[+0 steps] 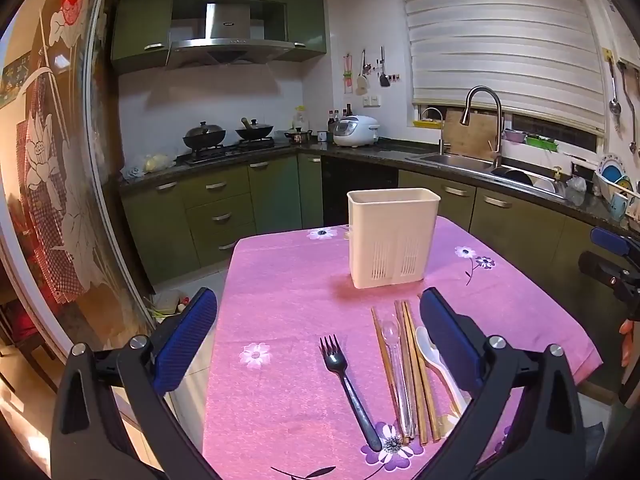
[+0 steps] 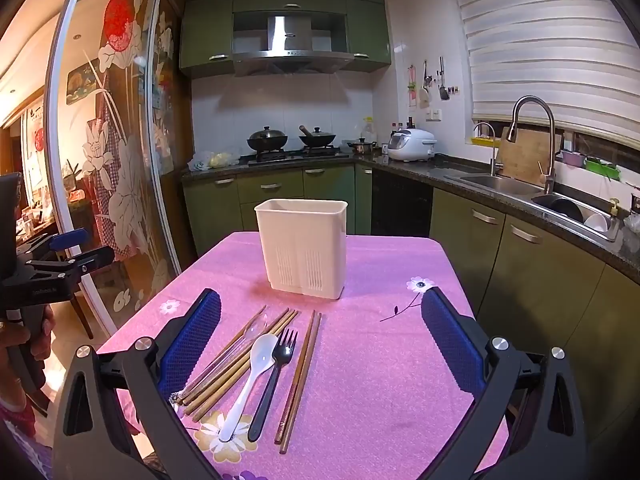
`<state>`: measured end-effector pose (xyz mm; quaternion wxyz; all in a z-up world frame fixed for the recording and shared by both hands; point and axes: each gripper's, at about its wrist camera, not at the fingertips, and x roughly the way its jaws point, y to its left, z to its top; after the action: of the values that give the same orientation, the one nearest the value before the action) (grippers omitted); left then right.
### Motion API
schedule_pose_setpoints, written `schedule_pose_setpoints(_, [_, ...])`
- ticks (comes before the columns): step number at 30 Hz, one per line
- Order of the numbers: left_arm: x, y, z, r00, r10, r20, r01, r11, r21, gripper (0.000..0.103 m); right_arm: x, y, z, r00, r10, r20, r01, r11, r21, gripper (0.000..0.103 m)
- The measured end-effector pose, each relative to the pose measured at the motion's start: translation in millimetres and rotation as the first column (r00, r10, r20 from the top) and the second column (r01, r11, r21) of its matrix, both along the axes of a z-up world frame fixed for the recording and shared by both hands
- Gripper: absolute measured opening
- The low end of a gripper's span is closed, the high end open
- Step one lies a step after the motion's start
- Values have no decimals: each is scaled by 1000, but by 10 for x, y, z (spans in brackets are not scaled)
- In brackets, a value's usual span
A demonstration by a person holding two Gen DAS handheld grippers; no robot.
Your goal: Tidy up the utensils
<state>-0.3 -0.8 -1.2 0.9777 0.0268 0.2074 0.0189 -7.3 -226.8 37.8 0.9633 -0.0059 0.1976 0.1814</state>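
Observation:
A cream utensil holder point(image 1: 390, 238) stands upright on the pink tablecloth point(image 1: 280, 300), also in the right wrist view point(image 2: 302, 248). In front of it lie a black fork point(image 1: 348, 388), a clear spoon point(image 1: 394, 360), wooden chopsticks point(image 1: 416, 368) and a white spoon point(image 1: 434, 360). The right wrist view shows the fork point(image 2: 274, 376), white spoon point(image 2: 250, 380), a chopstick pair point(image 2: 300, 380) and more chopsticks point(image 2: 240, 356). My left gripper point(image 1: 318, 308) is open and empty above the utensils. My right gripper point(image 2: 320, 312) is open and empty above them.
Green kitchen cabinets surround the table. A sink with faucet point(image 2: 532, 152) is at right, a stove with woks point(image 2: 292, 140) at the back. A glass sliding door point(image 2: 120, 160) stands at left. The table edge point(image 1: 224, 320) drops off at left.

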Motion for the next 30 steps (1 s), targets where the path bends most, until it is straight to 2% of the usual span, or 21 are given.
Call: schedule_pose_setpoints(30, [42, -69, -55, 1000, -15, -18, 15, 1000, -11, 97, 48, -12, -31, 1000, -8, -14, 8, 1000, -3, 99])
